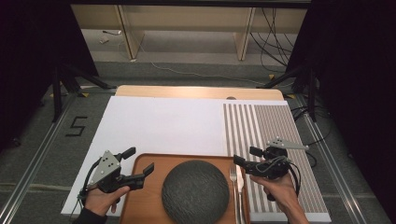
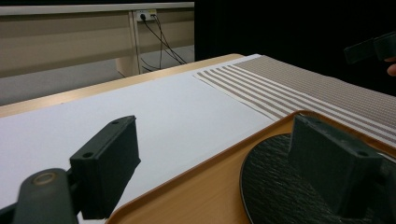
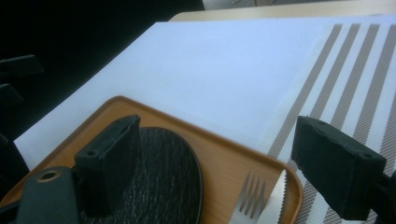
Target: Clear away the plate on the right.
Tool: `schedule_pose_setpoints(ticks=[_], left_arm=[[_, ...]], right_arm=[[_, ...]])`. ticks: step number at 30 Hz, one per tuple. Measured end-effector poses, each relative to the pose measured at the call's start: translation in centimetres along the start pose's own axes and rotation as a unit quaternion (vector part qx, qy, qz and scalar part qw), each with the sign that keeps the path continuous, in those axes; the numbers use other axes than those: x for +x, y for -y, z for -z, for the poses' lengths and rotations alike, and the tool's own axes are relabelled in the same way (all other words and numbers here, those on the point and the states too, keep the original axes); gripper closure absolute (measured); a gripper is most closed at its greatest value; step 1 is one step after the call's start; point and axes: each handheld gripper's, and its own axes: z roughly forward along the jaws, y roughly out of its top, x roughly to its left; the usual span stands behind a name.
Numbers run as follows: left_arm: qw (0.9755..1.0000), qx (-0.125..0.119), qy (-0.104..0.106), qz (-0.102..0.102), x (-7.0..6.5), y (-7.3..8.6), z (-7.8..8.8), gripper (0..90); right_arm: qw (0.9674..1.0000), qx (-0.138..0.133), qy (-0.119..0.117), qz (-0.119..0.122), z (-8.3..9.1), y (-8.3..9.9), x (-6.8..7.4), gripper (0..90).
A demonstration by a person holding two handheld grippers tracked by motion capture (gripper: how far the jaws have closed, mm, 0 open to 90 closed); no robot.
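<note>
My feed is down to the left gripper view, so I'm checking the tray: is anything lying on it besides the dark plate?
Observer: Yes, a fork lies on the tray, just right of the plate.
Operator: Anything beside the fork?
Observer: A knife lies along its right side, by the tray's rim.
Operator: And the right tongs?
Observer: The right tongs are open and empty, near the tray's right edge.

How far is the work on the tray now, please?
Already done: the dark plate, fork and knife lie on the wooden tray. In hand: nothing; the left tool and right tool both stand open and empty beside the tray. What is left I cannot tell; perhaps moving things to the striped mat.
</note>
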Motion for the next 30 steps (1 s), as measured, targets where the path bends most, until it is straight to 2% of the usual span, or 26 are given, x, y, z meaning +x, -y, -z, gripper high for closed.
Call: schedule_pose_setpoints(ticks=[12, 30], left_arm=[[1.0000, 0.001, 0.001, 0.001, 0.0, 0.0, 0.0, 15.8], [1.0000, 0.000, -0.001, 0.002, 0.0, 0.0, 0.1, 15.8]], right_arm=[[0.9984, -0.029, 0.020, 0.044, 1.5, 0.7, 1.0, 17.0], [0.9964, -0.048, 0.029, 0.064, 3.2, 2.3, 1.5, 16.2]])
